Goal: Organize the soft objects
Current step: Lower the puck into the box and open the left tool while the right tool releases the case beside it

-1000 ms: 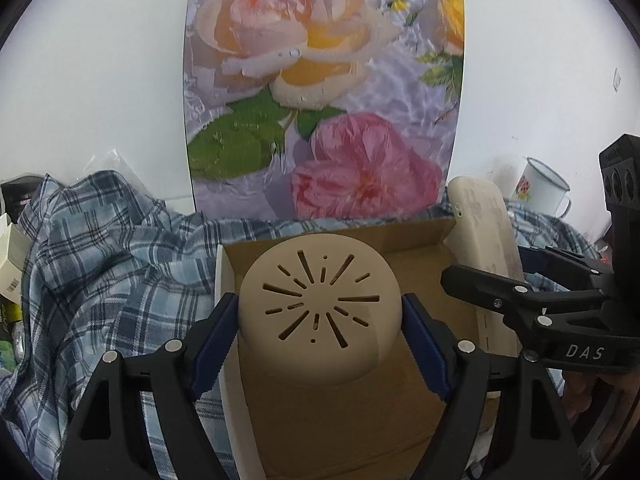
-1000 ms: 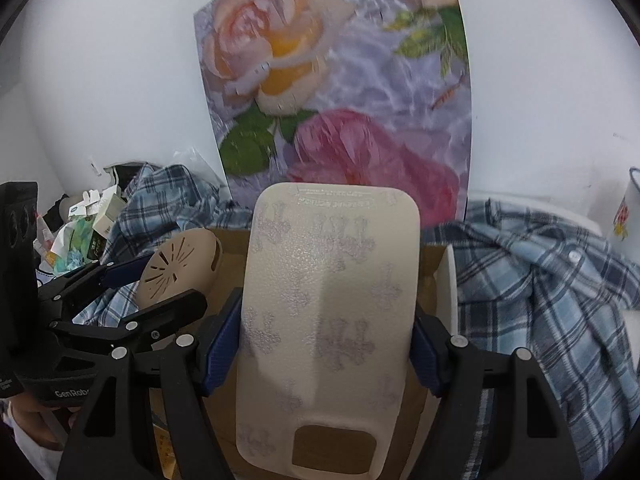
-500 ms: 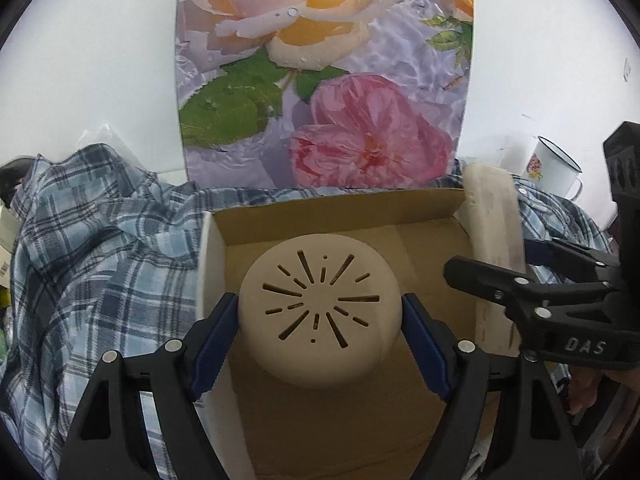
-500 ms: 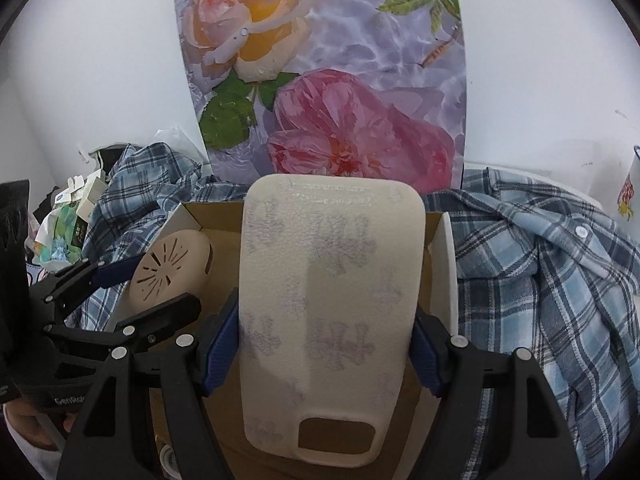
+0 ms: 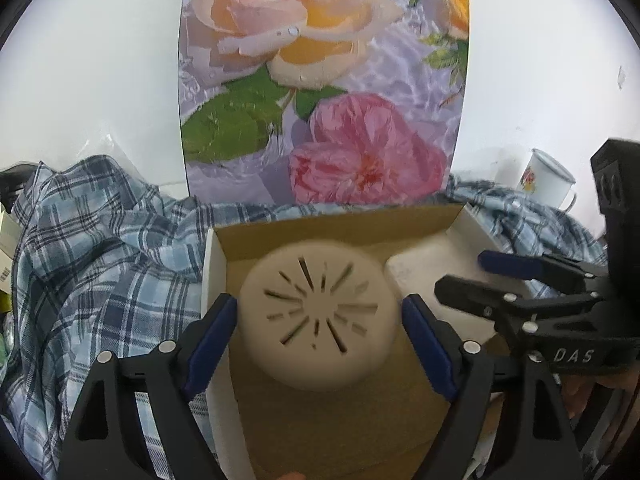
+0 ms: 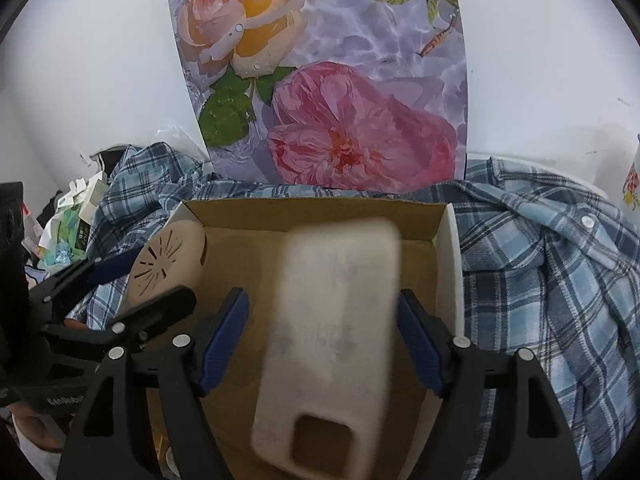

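Left wrist view: left claw sits around the tan round slotted pad, blue fingers right at both its sides; pad is blurred, so whether they actually press it can't be told. Pad is over the brown floor of the cardboard box, near the box's left wall. Right claw enters from the right, jaws spread, with the white phone case below it inside the box's right part.

Right wrist view: right claw is open, both blue fingers standing apart from the phone case, a clear gap on the left, a thin one on the right. Case is motion-blurred, tilted, camera cutout toward the lens, over the box floor; can't tell if it touches the floor. Tan pad shows at the box's left wall between the left claw's fingers.

Blue plaid shirt lies crumpled around the box on both sides. Rose poster leans on the white wall behind. Enamel mug stands far right on the table.
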Available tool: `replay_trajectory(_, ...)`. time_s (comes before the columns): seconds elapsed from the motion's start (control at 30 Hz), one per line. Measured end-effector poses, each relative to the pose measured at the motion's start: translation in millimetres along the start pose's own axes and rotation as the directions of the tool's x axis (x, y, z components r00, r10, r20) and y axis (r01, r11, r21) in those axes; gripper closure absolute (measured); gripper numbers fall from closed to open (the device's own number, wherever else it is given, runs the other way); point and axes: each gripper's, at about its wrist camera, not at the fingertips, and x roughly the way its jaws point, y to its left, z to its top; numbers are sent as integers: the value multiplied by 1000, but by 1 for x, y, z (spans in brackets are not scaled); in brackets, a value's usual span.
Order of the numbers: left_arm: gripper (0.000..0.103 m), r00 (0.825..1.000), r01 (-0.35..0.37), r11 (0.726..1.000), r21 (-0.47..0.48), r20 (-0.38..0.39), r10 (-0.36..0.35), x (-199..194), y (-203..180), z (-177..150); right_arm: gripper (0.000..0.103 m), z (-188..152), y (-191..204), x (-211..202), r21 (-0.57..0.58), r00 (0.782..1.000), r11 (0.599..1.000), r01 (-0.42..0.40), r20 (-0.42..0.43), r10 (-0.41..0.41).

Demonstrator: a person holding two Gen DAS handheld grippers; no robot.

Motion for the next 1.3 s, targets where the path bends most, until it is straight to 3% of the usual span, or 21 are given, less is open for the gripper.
replay_trajectory(0.03, 0, 1000, 6, 1000, -2, 10, -6, -1, 1, 0, 26, 0, 1, -1, -6, 1000, 1000, 3, 2, -3)
replay_trajectory(0.2, 0, 998, 19, 1000, -19, 63, -18, -10, 4, 2, 12, 1, 0, -5, -13, 1000, 1000, 16, 19, -16)
replay_trajectory(0.7, 0, 997, 7, 999, -42, 79, -4, -14, 10, 1, 1, 5, -1, -23, -24, 997, 999, 36, 75, -34)
replay_trajectory(1.3, 0, 985, -3, 1000, -25, 172, 7, -60, 7, 17, 0, 20, 32, -77, -117, 980, 993, 30, 199, -6)
